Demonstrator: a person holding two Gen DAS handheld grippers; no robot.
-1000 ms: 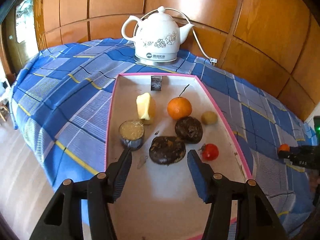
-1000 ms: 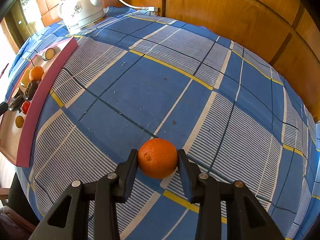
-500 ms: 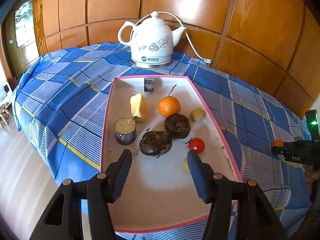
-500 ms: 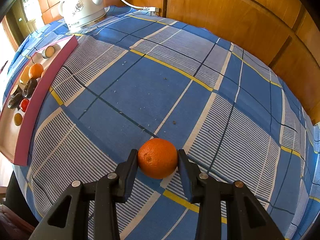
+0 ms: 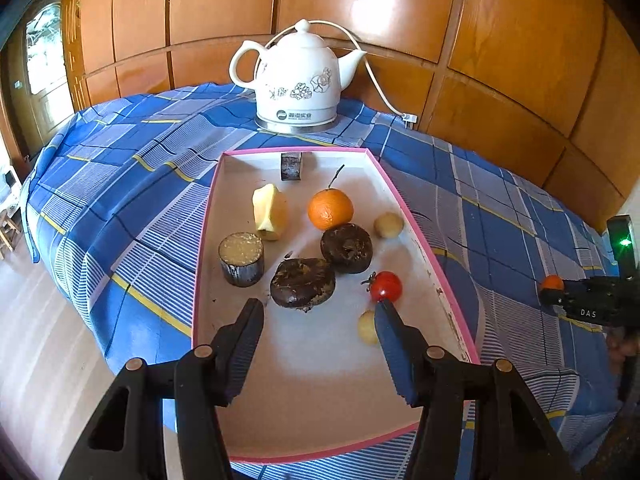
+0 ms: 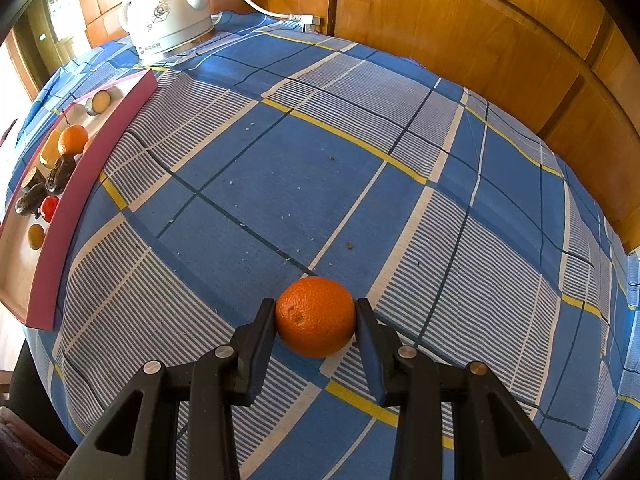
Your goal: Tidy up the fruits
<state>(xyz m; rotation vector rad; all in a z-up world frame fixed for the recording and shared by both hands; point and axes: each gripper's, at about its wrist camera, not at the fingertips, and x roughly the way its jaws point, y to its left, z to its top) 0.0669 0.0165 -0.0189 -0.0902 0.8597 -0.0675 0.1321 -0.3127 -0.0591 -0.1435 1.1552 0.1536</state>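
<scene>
My right gripper (image 6: 316,312) is shut on an orange (image 6: 315,322) just above the blue checked cloth. It also shows far right in the left wrist view (image 5: 552,284). My left gripper (image 5: 320,316) is open and empty above the near part of a pink-rimmed tray (image 5: 420,232). The tray holds an orange with a stem (image 5: 330,209), an apple piece (image 5: 270,211), two dark round fruits (image 5: 303,282), a cherry tomato (image 5: 385,286), two small yellowish fruits (image 5: 388,225) and two cut dark-skinned pieces (image 5: 241,258). The tray shows at the left of the right wrist view (image 6: 80,168).
A white electric kettle (image 5: 300,80) with its cord stands behind the tray near the wooden wall panels (image 5: 500,40). The blue checked cloth (image 6: 320,160) covers the table. The table's left edge drops to the floor (image 5: 32,340).
My left gripper has drawn back and up from the tray, so more of the tray shows. My right gripper has stayed shut on the orange, nearly still.
</scene>
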